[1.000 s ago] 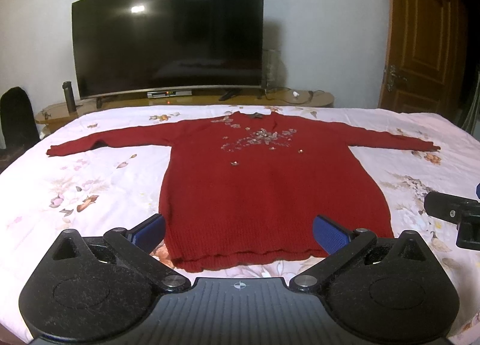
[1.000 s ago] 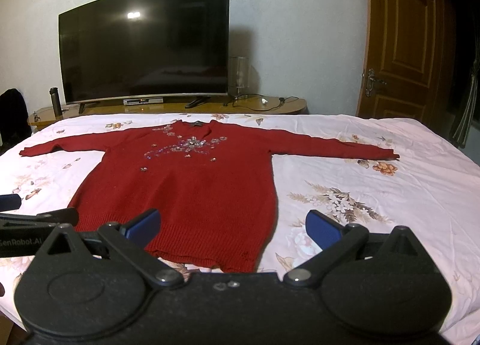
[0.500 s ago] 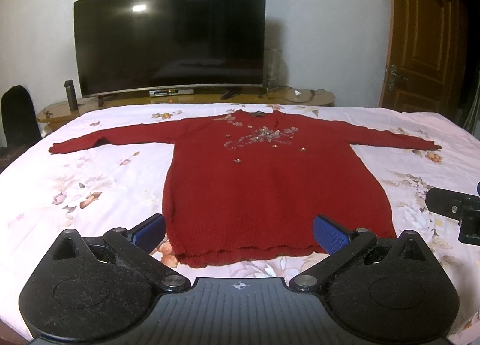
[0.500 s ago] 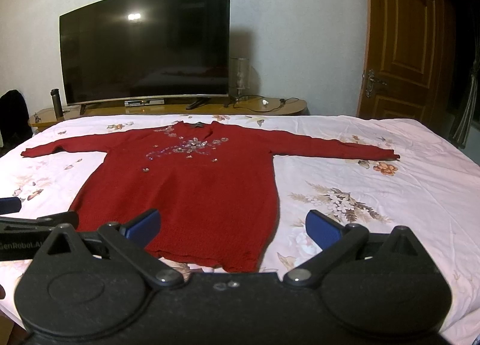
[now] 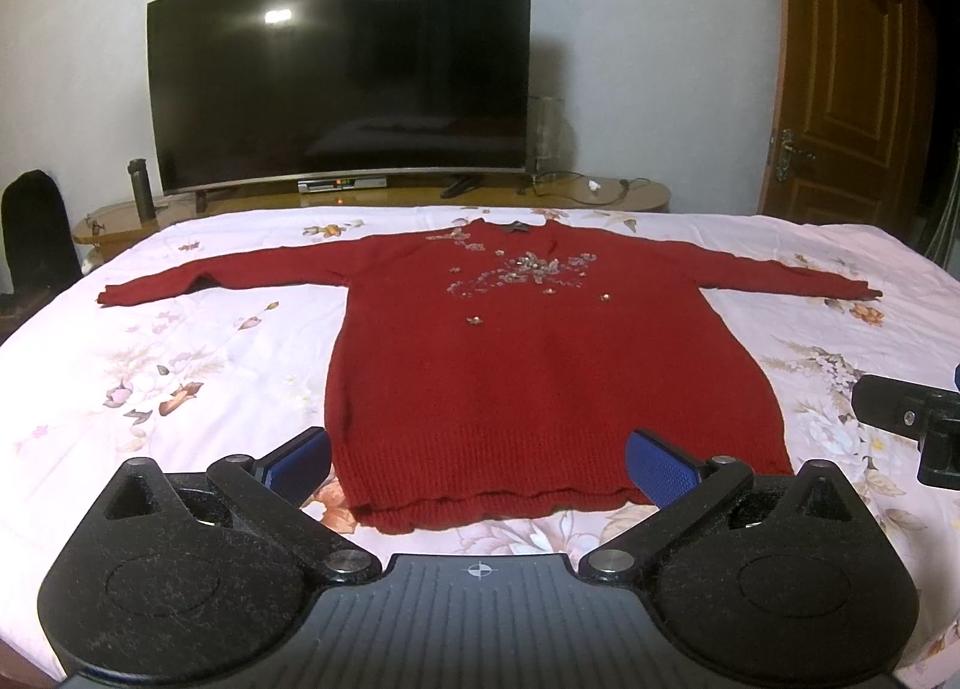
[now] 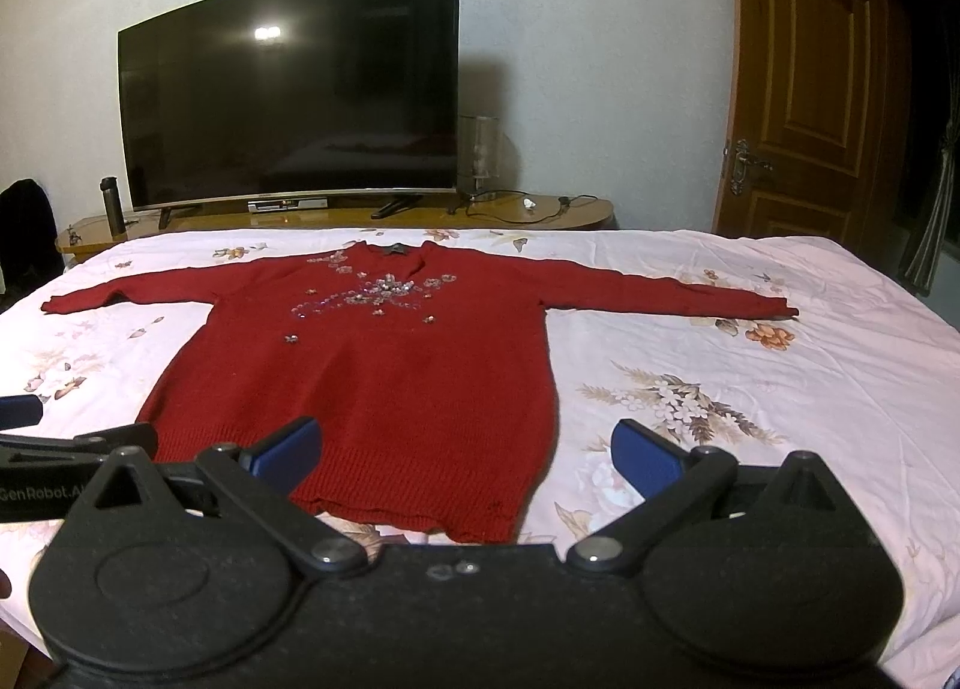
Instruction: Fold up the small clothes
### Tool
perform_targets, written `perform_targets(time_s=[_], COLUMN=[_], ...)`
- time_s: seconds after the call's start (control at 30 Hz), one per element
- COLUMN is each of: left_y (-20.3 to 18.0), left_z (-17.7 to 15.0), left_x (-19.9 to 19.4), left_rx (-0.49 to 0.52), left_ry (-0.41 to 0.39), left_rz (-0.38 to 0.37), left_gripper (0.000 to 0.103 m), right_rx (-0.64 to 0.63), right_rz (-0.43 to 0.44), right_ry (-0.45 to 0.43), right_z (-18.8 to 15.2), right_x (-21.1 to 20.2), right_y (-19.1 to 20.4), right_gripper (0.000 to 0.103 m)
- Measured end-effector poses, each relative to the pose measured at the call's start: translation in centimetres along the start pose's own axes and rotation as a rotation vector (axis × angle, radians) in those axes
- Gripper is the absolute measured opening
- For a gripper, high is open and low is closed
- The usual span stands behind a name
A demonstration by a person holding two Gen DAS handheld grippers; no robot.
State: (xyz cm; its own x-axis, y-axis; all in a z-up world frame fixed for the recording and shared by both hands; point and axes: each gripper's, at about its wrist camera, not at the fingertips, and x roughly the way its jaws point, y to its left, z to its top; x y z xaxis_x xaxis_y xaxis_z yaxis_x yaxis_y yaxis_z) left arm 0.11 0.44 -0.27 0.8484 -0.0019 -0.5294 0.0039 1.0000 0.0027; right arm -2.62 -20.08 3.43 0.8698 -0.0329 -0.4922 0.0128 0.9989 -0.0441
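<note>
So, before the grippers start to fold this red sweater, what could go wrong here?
The beaded flowers on the red sweater's chest could snag a finger or catch in the fold. Both the left gripper and the right gripper are open near the hem; pinching there might also grab the floral bedsheet. The spread sleeves may drag unevenly.

Sweater is a chunky red rib knit with shiny sequins on the chest, lying on a smooth matte floral cotton-looking sheet, grippers look like grainy matte black plastic with blue textured pads, and the TV is glossy.
</note>
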Motion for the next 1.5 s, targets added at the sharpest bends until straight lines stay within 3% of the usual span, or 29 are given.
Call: perform_targets(time_s=[0.7,0.93,1.0,1.1,1.17,1.27,1.37,1.5], left_y=[0.3,1.7,1.8,2.0,2.0,2.1,1.9,0.6], left_z=[0.0,1.0,1.5,2.4,3.2,4.6,5.9,7.2], left_x=[0.1,1.3,2.9,4.9,6.7,10.2,13.9,19.5], left_rx=[0.003,-0.088,-0.093,-0.123,-0.137,-0.177,-0.217,-0.246], left_ry=[0.007,-0.001,0.018,0.007,0.004,0.015,0.017,0.056], left_rz=[0.000,-0.082,-0.124,-0.138,-0.135,-0.140,-0.106,-0.045], left_gripper=[0.103,0.103,0.103,0.103,0.103,0.103,0.103,0.103], right_rx=[-0.002,0.031,0.093,0.277,0.345,0.461,0.601,0.735], right_rz=[0.001,0.021,0.015,0.059,0.009,-0.051,-0.073,-0.066], right_ry=[0.002,0.007,0.021,0.143,0.097,0.025,-0.028,-0.052], right_z=[-0.2,0.1,0.1,0.4,1.2,3.1,5.2,6.4], right_x=[-0.1,0.4,1.3,4.4,5.7,8.4,13.3,20.9], right_y=[0.5,-0.9,-3.2,-8.7,-12.4,-17.9,-24.3,-31.5], right_gripper=[0.103,0.102,0.103,0.102,0.095,0.073,0.069,0.049])
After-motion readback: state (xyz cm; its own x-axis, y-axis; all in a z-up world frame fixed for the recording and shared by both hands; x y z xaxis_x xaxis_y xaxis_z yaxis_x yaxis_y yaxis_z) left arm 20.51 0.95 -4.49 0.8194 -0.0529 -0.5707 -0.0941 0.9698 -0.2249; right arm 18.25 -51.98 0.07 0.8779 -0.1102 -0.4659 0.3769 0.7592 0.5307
